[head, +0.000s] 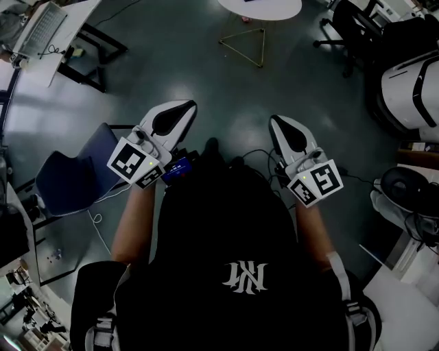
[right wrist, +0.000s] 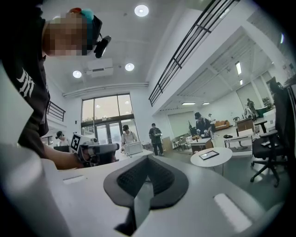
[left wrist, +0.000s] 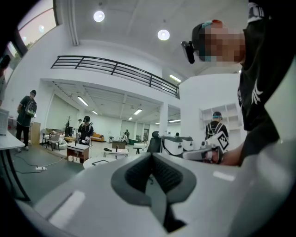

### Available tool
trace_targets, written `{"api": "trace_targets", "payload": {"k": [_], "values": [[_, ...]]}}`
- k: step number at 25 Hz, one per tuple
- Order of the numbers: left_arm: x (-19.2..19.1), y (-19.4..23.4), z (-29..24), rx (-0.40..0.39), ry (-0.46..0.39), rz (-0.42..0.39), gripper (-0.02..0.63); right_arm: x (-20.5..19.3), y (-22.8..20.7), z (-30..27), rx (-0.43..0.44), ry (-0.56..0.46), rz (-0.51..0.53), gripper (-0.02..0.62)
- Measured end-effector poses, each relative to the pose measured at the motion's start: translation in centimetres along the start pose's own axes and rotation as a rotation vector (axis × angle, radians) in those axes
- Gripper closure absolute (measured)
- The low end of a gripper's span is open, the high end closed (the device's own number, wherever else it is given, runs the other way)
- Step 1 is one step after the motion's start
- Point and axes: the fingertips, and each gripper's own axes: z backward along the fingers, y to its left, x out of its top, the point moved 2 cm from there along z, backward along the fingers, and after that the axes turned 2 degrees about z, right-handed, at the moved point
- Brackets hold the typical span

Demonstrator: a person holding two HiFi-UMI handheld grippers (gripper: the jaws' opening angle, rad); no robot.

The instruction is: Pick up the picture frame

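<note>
A dark flat picture frame [right wrist: 209, 154] lies on a small round white table [right wrist: 217, 160] some way ahead of me; the left gripper view also catches the frame [left wrist: 100, 162] on that table [left wrist: 90, 164]. In the head view only the table's near edge [head: 260, 8] shows at the top. My left gripper [head: 186, 105] and right gripper [head: 274, 120] are held level in front of my body, far short of the table. Both are shut with nothing between the pads, as the left gripper [left wrist: 151, 172] and right gripper [right wrist: 147, 178] views show.
A blue chair [head: 68, 175] stands at my left and a desk with a keyboard [head: 42, 27] beyond it. A yellow wire stand [head: 247, 42] sits on the floor before the table. A black office chair [head: 353, 31] and a white machine [head: 411, 86] stand at the right. Several people stand far off.
</note>
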Motion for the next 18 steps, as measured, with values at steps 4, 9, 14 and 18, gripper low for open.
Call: {"api": "trace_targets", "payload": {"k": [4,9,14,18], "values": [[-0.2,0.0,0.4,-0.014,0.003,0.007,0.603,-0.5,-0.2,-0.1,-0.019,-0.02,-0.027,0.595],[0.2,-0.2,0.1,-0.055,-0.019,0.055,0.603,0.8,-1.1,1.2,-0.063,-0.109,-0.055,0.595],[0.2,-1.4,-2.2,-0.144,-0.005,0.067,0.603,1.4,-2.5,4.3,-0.159,-0.131,-0.044,0.595],[0.0,-1.9,-5.4,-0.211,0.005,0.073,0.603,0.6,-4.2,6.3,-0.245,-0.107,-0.033,0.595]]}}
